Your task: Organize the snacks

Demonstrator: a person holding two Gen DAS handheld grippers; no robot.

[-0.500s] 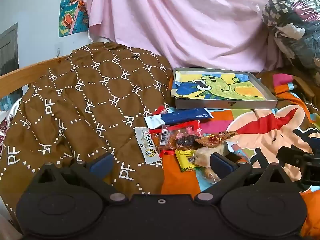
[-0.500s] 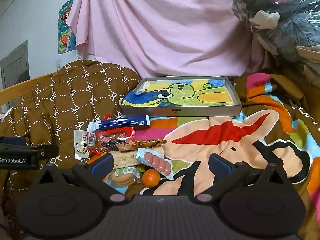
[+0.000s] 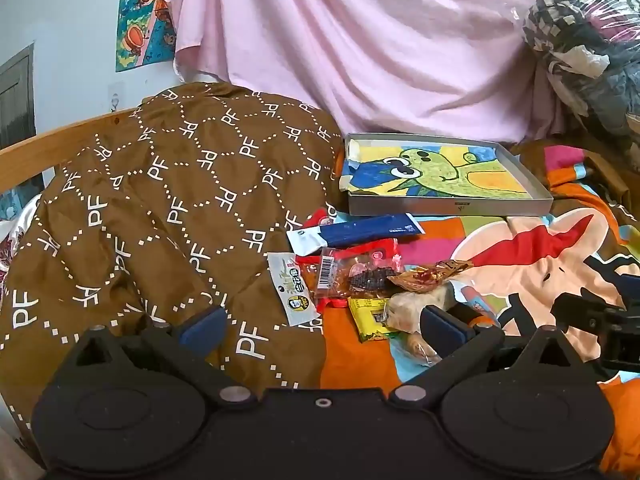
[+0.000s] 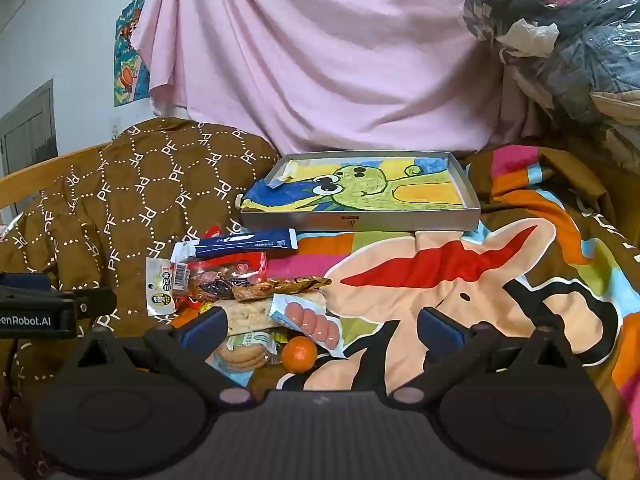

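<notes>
1. Two grippers hang spread wide and empty: left gripper (image 3: 322,320), right gripper (image 4: 320,326).
2. The mandarin (image 4: 299,354) and sausage pack (image 4: 310,322) lie just ahead of the right gripper, left of its centre; it looks nearer.
3. The blue tube (image 4: 244,242) lies crosswise.
4. Farthest, the tray (image 4: 360,220) stands empty of snacks.

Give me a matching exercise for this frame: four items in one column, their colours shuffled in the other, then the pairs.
Items:
1. tangerine
2. long tube-shaped packet
3. shallow tray
4. draped sheet

Colours:
A. grey rim, green cartoon drawing inside
B. pink
C. orange
D. dark blue with a white end

Pairs: 1-C, 2-D, 3-A, 4-B
</notes>
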